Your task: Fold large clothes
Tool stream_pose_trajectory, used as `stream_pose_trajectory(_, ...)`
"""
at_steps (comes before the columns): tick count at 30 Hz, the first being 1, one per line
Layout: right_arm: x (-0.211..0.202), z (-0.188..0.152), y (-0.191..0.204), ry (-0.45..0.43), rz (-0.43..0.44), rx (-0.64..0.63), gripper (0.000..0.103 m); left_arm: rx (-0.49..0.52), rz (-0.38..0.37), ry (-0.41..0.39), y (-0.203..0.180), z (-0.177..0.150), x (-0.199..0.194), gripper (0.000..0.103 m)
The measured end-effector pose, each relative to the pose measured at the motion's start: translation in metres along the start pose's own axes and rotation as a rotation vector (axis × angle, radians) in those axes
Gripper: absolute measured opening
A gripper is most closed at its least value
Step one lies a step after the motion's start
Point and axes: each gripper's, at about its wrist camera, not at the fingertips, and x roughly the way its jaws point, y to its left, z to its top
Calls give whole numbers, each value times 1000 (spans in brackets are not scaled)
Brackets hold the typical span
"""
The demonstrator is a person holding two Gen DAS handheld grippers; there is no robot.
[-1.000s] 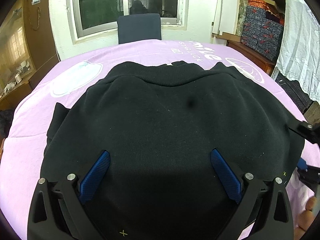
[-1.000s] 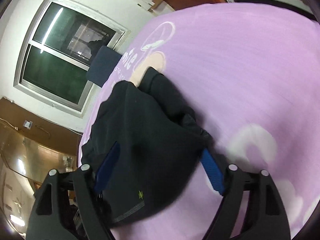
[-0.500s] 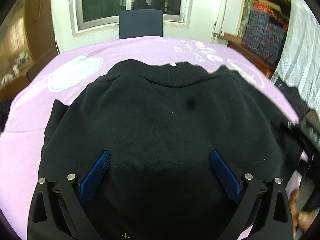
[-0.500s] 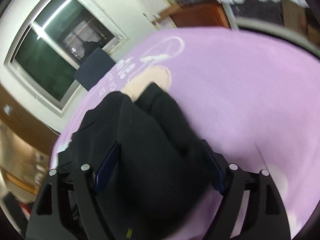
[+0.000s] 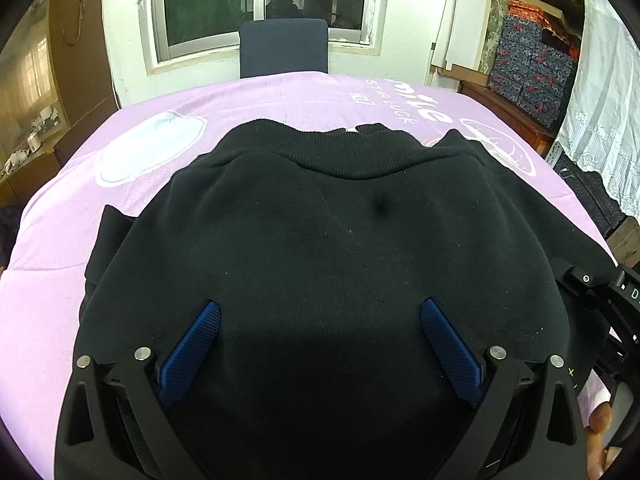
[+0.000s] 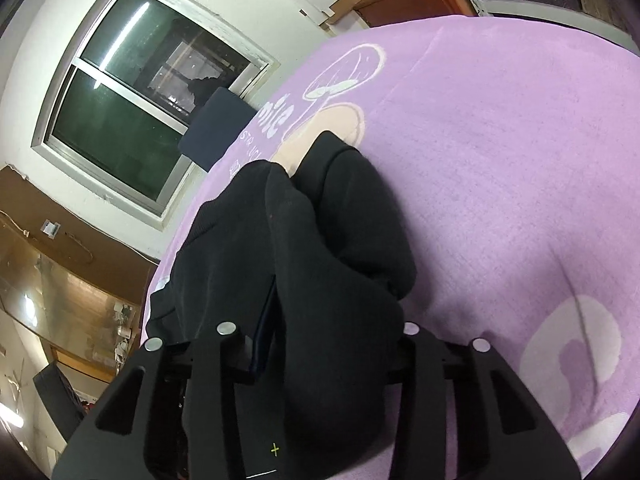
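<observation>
Moved: my R tool [image 6: 332,312] has just been closing its jaws, w/ a bunched fold of the black sweatshirt [image 5: 328,248] between them; a sec ago they stood wide either side of that fold.
R tool now: pinching the fold at the garment's right edge. One blue pad [image 6: 266,328] shows on the left of the cloth; the other is hidden behind fabric.
R tool seen from L cam: black body pokes in at the right frame edge, touching the sweatshirt's side; a bit of the person's hand [image 5: 600,420] shows just below it.
L tool [image 5: 320,344]: jaws spread wide, blue pads apart w/ cloth showing between them, not gripping. Can't tell if it touches the fabric.
Sweatshirt: lies mostly flat on the worktop, ribbed collar at the far end towards the window [image 5: 264,0], body filling the middle, hem near me.
Sleeve: in R cam a sleeve [image 6: 360,208] lies folded along the garment's right side, cuff end near the printed figure on the cover.
Worktop: covered by a lilac cloth [image 5: 60,280] w/ white prints & lettering.
Beyond: dark blue chair back [image 5: 284,46] just past the far edge, under the window.
</observation>
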Motion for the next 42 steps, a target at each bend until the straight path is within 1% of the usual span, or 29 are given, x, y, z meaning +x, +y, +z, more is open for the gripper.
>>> stream_pose_trajectory(1, 0, 0, 0, 1, 1, 4, 36, 2, -1, 2, 0, 0, 0, 100)
stream_pose_trajectory(3, -1, 1, 3, -6, -8, -11, 29, 3, -3, 6, 0, 1, 0, 100)
stream_pose_trajectory(6, -9, -1, 23, -39, -48, -96, 24, 5, -14, 17, 4, 3, 1, 100)
stream_pose_trajectory(9, -16, -5, 39, -67, -72, -150, 22, 4, -23, 26, 5, 4, 2, 100)
stream_pose_trajectory(12, -25, -8, 60, -93, -75, -199, 21, -3, -45, 39, 9, 7, 3, 100)
stream_pose_trajectory(15, -34, -15, 91, -119, -72, -281, 20, -23, -86, 57, 17, 11, 4, 100)
stream_pose_trajectory(16, -38, -19, 105, -128, -65, -316, 20, -43, -123, 73, 24, 14, 3, 100)
stream_pose_trajectory(17, -42, -25, 120, -137, -57, -359, 20, -74, -161, 85, 33, 17, 2, 96)
stream_pose_trajectory(18, -46, -33, 136, -146, -53, -413, 20, -142, -236, 95, 51, 22, -3, 92)
stream_pose_trajectory(19, -48, -40, 148, -155, -53, -460, 20, -196, -292, 98, 65, 25, -7, 92)
stream_pose_trajectory(20, -51, -50, 164, -170, -55, -528, 20, -261, -334, 88, 86, 28, -11, 92)
stream_pose_trajectory(22, -53, -72, 191, -191, -59, -638, 20, -349, -362, 38, 125, 33, -22, 92)
stream_pose_trajectory(23, -51, -83, 201, -188, -54, -682, 20, -379, -376, 27, 140, 34, -26, 92)
stream_pose_trajectory(24, -48, -92, 207, -182, -50, -708, 20, -422, -424, 22, 156, 34, -28, 92)
stream_pose_trajectory(27, -32, -116, 216, -150, -70, -779, 20, -477, -582, 16, 173, 33, -32, 93)
stream_pose_trajectory(28, -25, -126, 218, -135, -86, -816, 21, -478, -631, 11, 173, 34, -35, 94)
stream_pose_trajectory(29, -19, -135, 217, -127, -103, -848, 21, -475, -662, 6, 171, 36, -36, 96)
stream_pose_trajectory(30, -15, -143, 217, -128, -120, -873, 21, -470, -678, 7, 168, 36, -37, 100)
stream_pose_trajectory(31, -11, -149, 216, -138, -142, -900, 21, -461, -691, 17, 162, 37, -35, 100)
stream_pose_trajectory(33, -8, -154, 214, -150, -161, -923, 21, -448, -708, 66, 151, 37, -25, 100)
stream_pose_trajectory(34, -8, -157, 213, -151, -164, -926, 22, -467, -723, 94, 147, 35, -18, 100)
stream_pose_trajectory(35, -8, -159, 212, -150, -165, -932, 22, -477, -739, 106, 138, 36, -15, 100)
stream_pose_trajectory(36, -8, -162, 212, -151, -170, -949, 22, -479, -761, 112, 134, 36, -15, 99)
stream_pose_trajectory(37, -8, -165, 211, -154, -178, -970, 22, -463, -778, 98, 130, 37, -19, 99)
stream_pose_trajectory(39, -8, -175, 213, -169, -197, -1024, 22, -411, -783, 38, 125, 42, -32, 99)
stream_pose_trajectory(40, -8, -183, 215, -181, -211, -1065, 22, -388, -783, 21, 124, 44, -36, 99)
stream_pose_trajectory(41, -8, -190, 217, -188, -216, -1092, 22, -355, -744, 8, 117, 45, -38, 99)
stream_pose_trajectory(42, -9, -196, 218, -191, -214, -1116, 22, -330, -696, 16, 113, 46, -36, 92)
